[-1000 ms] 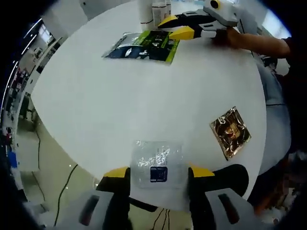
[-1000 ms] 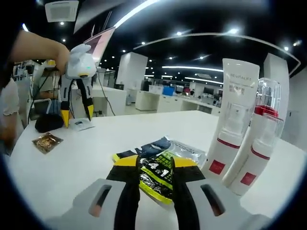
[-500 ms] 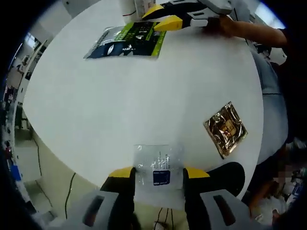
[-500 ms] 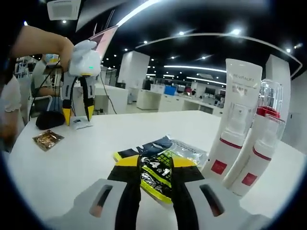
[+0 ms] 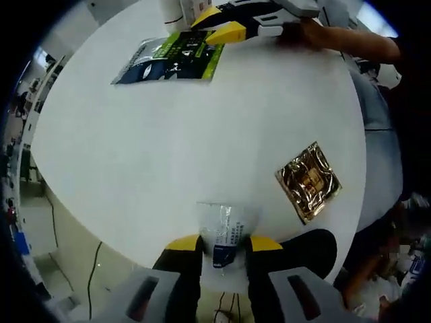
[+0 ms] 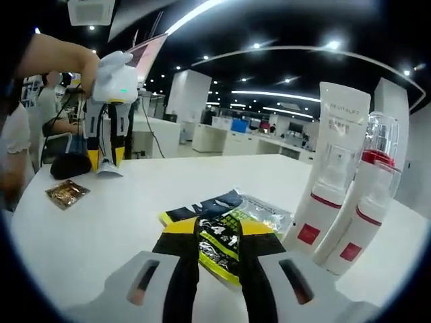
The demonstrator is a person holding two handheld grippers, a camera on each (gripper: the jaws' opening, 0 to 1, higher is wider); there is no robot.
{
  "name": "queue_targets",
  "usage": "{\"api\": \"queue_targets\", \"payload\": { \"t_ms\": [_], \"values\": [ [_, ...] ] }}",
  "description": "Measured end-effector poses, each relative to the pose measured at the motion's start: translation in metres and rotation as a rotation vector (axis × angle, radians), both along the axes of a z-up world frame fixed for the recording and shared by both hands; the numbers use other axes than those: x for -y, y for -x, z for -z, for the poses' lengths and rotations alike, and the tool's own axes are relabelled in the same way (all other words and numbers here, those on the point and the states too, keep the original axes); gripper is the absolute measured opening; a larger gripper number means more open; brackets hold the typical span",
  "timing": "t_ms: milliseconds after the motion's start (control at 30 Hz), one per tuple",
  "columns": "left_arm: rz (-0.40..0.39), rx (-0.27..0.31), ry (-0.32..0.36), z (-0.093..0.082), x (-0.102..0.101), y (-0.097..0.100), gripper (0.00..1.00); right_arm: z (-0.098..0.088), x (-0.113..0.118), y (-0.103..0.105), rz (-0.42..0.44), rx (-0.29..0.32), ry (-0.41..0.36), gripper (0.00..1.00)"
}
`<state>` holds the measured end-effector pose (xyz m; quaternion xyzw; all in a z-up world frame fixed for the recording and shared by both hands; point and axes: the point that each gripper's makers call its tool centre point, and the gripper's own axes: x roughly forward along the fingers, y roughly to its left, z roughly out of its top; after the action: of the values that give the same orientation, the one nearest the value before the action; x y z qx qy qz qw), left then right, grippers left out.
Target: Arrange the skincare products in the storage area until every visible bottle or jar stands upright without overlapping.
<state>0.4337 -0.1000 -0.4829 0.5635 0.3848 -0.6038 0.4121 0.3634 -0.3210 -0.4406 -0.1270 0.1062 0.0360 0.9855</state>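
Here, left claw point(image 5: 222, 243) pinches clear sachet point(image 5: 224, 229); right claw point(image 6: 217, 230) grips green packet point(image 6: 222, 245).

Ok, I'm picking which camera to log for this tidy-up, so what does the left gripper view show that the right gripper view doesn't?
Left gripper view: the table's near edge, with floor and a cable below it. Right gripper view: the white tube and two pump bottles standing upright at full height. Both: the left gripper shut on the clear sachet, the right gripper shut on the green sachet, and the gold sachet lying flat.
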Motion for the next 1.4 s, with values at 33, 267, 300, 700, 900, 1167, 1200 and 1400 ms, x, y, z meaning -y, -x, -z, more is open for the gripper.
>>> {"api": "queue_targets", "payload": {
  "t_ms": [33,267,300,700,900,1167,1200,1400],
  "values": [
    [0.004,-0.002,0.002,0.000,0.000,0.001,0.21,0.000,0.000,0.000,0.000,-0.001,0.000,0.21],
    [0.029,-0.008,-0.011,0.000,0.001,0.009,0.08,0.002,0.001,-0.005,-0.008,-0.001,0.003,0.20],
    [0.033,-0.009,-0.010,-0.002,0.002,0.011,0.07,0.002,0.002,-0.006,-0.009,0.000,0.002,0.20],
    [0.128,0.141,0.115,-0.030,0.065,0.013,0.03,0.003,0.005,-0.006,-0.007,-0.003,0.003,0.20],
    [0.155,0.184,0.133,-0.032,0.095,-0.001,0.04,0.006,0.005,-0.004,-0.008,-0.016,0.008,0.20],
    [0.198,0.206,0.119,-0.024,0.126,-0.011,0.05,0.004,0.003,-0.003,-0.018,-0.008,-0.005,0.20],
    [0.199,0.212,0.119,-0.024,0.131,-0.013,0.05,0.004,0.003,-0.003,-0.018,-0.007,-0.007,0.20],
    [0.224,0.236,0.116,-0.026,0.148,-0.022,0.06,0.002,0.004,-0.002,-0.012,0.003,-0.017,0.20]
  ]
}}
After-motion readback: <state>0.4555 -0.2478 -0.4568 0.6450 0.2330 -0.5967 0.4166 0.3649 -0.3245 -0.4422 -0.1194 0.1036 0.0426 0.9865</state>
